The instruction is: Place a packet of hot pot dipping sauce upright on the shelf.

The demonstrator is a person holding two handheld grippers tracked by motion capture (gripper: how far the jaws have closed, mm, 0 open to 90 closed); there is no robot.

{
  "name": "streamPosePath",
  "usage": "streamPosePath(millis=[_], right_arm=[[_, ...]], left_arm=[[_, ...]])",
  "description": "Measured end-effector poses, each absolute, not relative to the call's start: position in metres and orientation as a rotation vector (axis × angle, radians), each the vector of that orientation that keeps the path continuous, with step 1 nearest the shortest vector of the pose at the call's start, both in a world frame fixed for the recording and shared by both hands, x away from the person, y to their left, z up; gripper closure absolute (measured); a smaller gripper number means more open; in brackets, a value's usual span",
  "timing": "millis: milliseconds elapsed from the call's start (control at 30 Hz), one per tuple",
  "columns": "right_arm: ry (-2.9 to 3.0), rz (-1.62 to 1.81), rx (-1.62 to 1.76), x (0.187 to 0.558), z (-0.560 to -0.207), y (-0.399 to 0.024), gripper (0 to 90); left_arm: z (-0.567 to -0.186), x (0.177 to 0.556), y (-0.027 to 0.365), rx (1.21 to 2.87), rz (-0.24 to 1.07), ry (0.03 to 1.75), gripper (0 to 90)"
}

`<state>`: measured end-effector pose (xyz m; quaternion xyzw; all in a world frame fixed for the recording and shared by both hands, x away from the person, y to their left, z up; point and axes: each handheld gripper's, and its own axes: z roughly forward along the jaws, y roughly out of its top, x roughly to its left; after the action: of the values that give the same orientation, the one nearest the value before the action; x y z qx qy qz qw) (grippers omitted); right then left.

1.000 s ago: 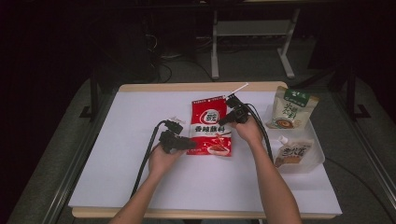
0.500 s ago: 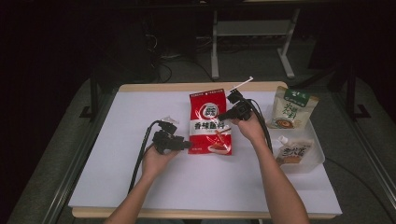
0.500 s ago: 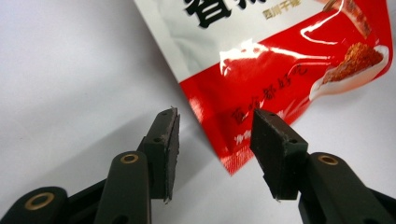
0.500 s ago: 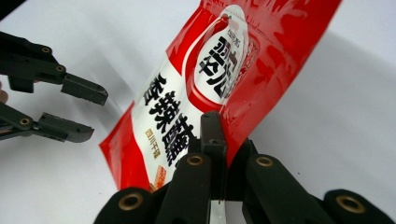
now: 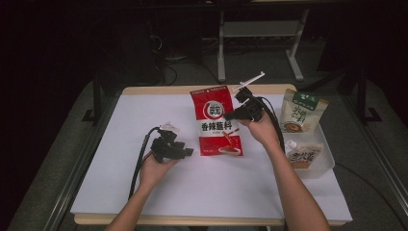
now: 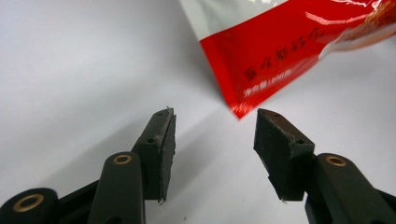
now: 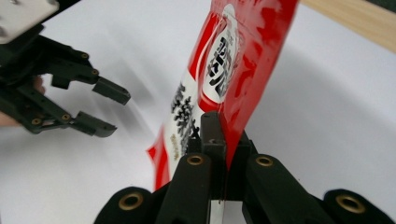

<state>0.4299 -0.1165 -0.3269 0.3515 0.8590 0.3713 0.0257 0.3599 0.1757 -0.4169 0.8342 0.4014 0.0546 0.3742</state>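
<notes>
Right now your right gripper (image 5: 230,115) is clenched on the side edge of the red seasoning pouch (image 5: 217,122), and the pouch hangs from that pinch above the white table sheet (image 5: 120,187), near the far middle of the table. Your left gripper (image 5: 187,152) stands released just beside the pouch's lower corner; its jaws have just been opening, with nothing between them.

Judging by how it drapes, the pouch is a soft, glossy film bag, light to moderate in weight, with loose contents that will likely sag toward the bottom. The film looks slippery, so take it by a flat sealed margin or a corner, not the bulging middle, and keep it from swinging.

The right gripper view shows the grip itself: the red pouch (image 7: 233,60) edge pressed flat between the pads, and the left gripper (image 7: 109,111) standing apart from the pouch. The left gripper view shows the pouch's bottom corner (image 6: 238,112) just ahead of the open pads (image 6: 168,140), clear of them. The high view adds the surroundings: a green-and-white standing pouch (image 5: 302,111) and a clear tray (image 5: 323,166) holding a spouted pouch (image 5: 303,156), well to the right.
</notes>
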Motion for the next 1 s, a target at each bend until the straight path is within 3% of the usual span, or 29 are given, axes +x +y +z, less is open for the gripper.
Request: streamPosePath(millis=[367, 1000], right_arm=[[2.664, 1.131, 0.94, 0.411, -0.292, -0.114, 90.0], [2.638, 1.144, 0.894, 0.39, -0.247, -0.157, 89.9]], left_arm=[[-0.413, 0.344, 0.198, 2.11, 0.172, 1.018, 43.5], [-0.412, 0.318, 0.228, 2.089, 0.232, 1.003, 37.7]])
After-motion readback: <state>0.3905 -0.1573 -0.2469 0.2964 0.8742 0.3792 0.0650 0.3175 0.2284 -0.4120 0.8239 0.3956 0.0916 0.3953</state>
